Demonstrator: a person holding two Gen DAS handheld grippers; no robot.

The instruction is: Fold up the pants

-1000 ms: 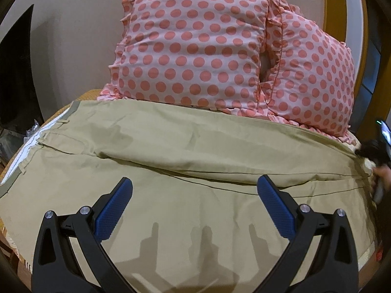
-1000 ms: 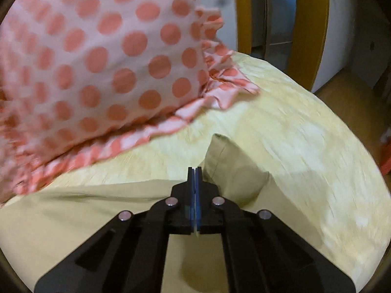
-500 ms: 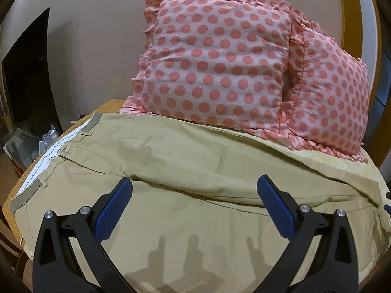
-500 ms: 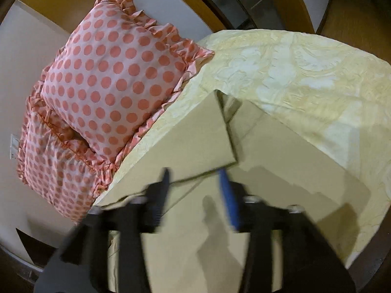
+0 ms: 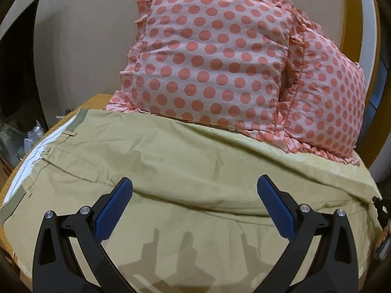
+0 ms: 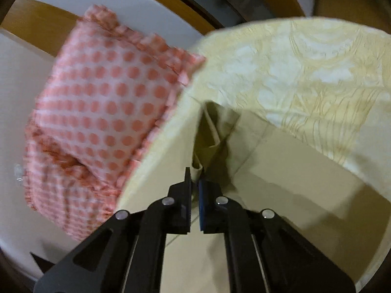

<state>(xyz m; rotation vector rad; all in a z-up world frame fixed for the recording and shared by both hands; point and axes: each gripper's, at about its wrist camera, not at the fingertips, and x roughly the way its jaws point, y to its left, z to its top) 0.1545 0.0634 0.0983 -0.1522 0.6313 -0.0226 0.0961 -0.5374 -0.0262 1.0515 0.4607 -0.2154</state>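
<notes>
Against a plain beige wall, two polka-dot pillows (image 5: 220,68) lean upright at the head of a bed (image 6: 305,68) spread with a pale yellow patterned cover, and they stand behind the working area, touching only its far edge. Our pants (image 5: 185,171) lie flat across that cover. Starting at the left, the waistband (image 5: 36,151) sits near the bed's left edge with its white lining showing, and the tan legs run off to the right, one leg lying over the other with a long crease between them. We judge the first lengthwise fold to be done, with the pants laid out long for a crosswise fold.

Our left gripper (image 5: 194,204) hovers low over the middle of the legs, its blue pads (image 5: 114,210) spread wide and nothing between them; we judge it is waiting to pin or catch the cloth.

Farther right, at the cuff end, our right gripper (image 6: 194,190) has its jaws nearly together on a pinch of tan hem (image 6: 196,169), the cloth rising in a tent to the tips. We hold the cuff there, we think, to carry it leftward over to the waistband. That view is blurred.
</notes>
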